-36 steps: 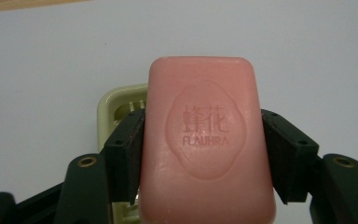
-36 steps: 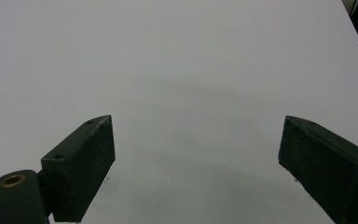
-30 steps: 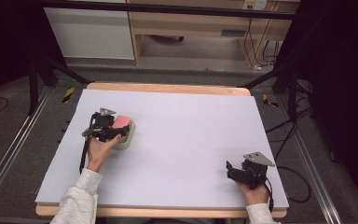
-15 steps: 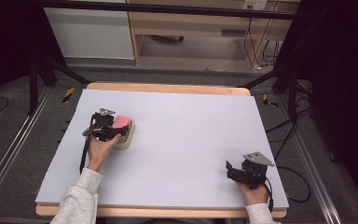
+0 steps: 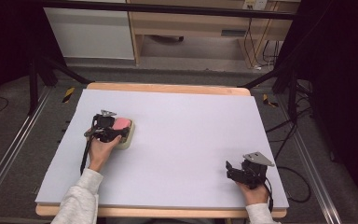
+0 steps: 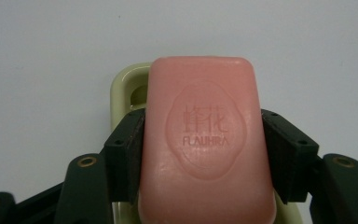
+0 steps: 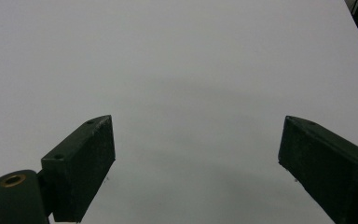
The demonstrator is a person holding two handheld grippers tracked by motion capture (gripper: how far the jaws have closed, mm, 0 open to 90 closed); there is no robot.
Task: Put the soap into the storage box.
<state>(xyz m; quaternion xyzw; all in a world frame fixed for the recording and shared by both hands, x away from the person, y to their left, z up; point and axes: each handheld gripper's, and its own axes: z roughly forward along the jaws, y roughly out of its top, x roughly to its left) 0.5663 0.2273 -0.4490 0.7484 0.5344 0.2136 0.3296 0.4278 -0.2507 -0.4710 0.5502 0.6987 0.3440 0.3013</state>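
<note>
A pink bar of soap [image 6: 205,140] with a stamped emblem sits between the jaws of my left gripper [image 6: 204,154], and both pads press on its long sides. Under it lies a pale green soap dish [image 6: 128,88]. In the high view the soap [image 5: 121,124] and the dish [image 5: 127,139] are at the left of the white table top, with the left gripper [image 5: 116,130] over them. My right gripper [image 5: 230,169] rests near the front right corner, and in its own view its jaws [image 7: 196,163] stand wide apart over bare white surface.
The white sheet [image 5: 177,140] covers a wooden table [image 5: 168,87]. Black stand legs [image 5: 51,70] and cables [image 5: 289,135] lie on the floor around it. A light wooden cabinet [image 5: 205,23] stands behind the table.
</note>
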